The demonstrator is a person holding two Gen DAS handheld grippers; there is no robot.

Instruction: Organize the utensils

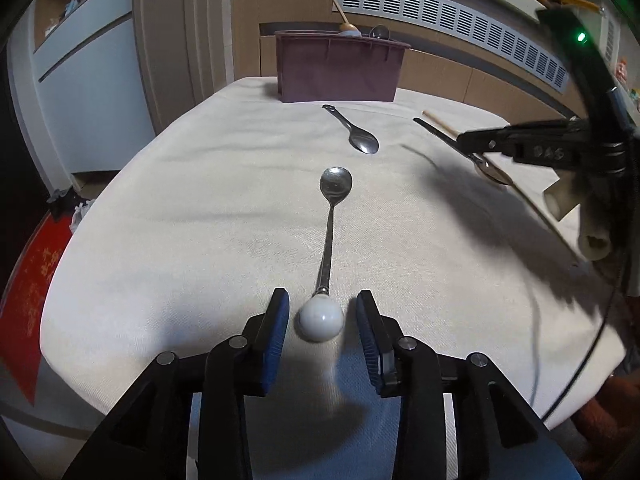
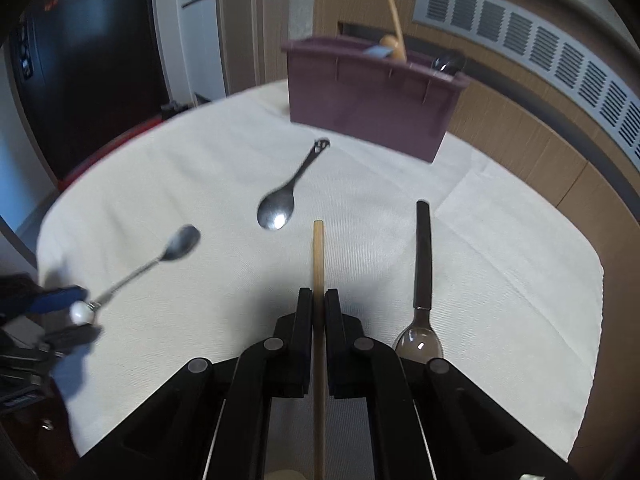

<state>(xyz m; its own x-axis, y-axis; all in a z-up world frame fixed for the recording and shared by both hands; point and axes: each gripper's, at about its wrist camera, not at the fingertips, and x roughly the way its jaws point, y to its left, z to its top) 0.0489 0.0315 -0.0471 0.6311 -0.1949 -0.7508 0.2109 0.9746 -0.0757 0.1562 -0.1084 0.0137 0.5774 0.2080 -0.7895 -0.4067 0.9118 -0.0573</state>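
A steel spoon with a white ball end [image 1: 321, 317] lies on the white cloth, its bowl [image 1: 336, 182] pointing away. My left gripper [image 1: 322, 312] is open, with the ball between its blue pads, not touching. It also shows in the right wrist view [image 2: 78, 314]. My right gripper [image 2: 319, 308] is shut on a wooden stick handle [image 2: 318, 252] and holds it pointing forward. A small steel spoon [image 2: 280, 206] and a black-handled spoon [image 2: 422, 276] lie on the cloth. A purple bin [image 1: 340, 66] stands at the far edge.
The bin [image 2: 372, 100] holds a wooden utensil [image 2: 394, 42] and a dark spoon [image 2: 448, 62]. The cloth-covered table [image 1: 180, 240] drops off on the left and at the front. A vented wall panel [image 1: 460, 24] runs behind the bin.
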